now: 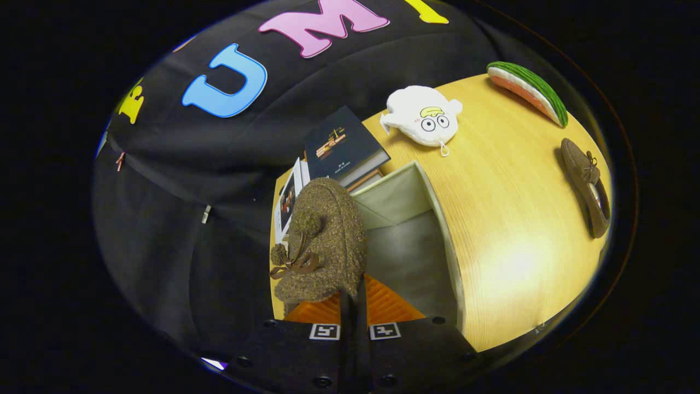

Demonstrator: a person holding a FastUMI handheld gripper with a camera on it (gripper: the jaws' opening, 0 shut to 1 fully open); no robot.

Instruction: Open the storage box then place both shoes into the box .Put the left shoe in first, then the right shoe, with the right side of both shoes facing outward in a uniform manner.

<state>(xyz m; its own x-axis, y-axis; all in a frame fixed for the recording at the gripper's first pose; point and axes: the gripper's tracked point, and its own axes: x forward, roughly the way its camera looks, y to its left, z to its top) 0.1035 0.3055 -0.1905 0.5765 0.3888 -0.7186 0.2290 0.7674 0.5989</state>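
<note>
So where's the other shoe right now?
The second brown shoe lies on the wooden table, beyond the open storage box and near the watermelon-slice toy. The gripper is shut on the first shoe over the box.

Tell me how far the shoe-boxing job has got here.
Done: the storage box is open. In hand: the gripper is shut on a fuzzy brown shoe, held over the box. Left: setting it inside, then fetching the second shoe lying on the table.
</note>
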